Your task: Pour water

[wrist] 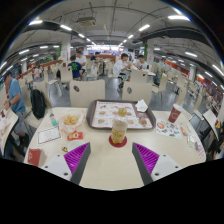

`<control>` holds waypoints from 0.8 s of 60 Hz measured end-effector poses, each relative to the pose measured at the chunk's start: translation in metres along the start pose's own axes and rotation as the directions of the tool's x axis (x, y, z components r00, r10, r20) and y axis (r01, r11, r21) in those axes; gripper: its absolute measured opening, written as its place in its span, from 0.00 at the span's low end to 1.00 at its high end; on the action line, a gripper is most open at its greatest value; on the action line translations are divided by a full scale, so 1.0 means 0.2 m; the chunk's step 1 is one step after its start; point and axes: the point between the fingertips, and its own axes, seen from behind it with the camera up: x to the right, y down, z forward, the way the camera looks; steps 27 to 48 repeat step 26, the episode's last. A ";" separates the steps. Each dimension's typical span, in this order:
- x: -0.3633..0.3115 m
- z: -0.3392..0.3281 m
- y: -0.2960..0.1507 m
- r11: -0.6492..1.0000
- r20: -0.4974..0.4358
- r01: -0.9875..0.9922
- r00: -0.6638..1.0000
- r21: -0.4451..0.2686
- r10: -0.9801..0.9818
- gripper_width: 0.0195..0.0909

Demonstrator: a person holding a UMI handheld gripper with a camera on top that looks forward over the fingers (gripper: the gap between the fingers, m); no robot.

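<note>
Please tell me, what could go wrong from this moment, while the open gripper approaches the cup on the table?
1. The cup stands just beyond the open gripper, touched by neither finger; a crooked approach might knock it over and spill it.
2. The tray sits right behind the cup, so a push forward could shove the cup against it.
3. Small items and a card lie nearby; spilled water might wet them.
</note>
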 end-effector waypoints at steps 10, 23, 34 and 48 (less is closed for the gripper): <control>-0.06 -0.29 0.08 1.000 -0.028 0.009 1.000 -0.008 -0.009 0.92; -0.10 -0.43 0.18 1.000 -0.036 -0.006 0.999 -0.031 0.005 0.92; -0.10 -0.45 0.18 0.999 -0.036 -0.008 0.999 -0.031 0.007 0.92; -0.10 -0.45 0.18 0.999 -0.036 -0.008 0.999 -0.031 0.007 0.92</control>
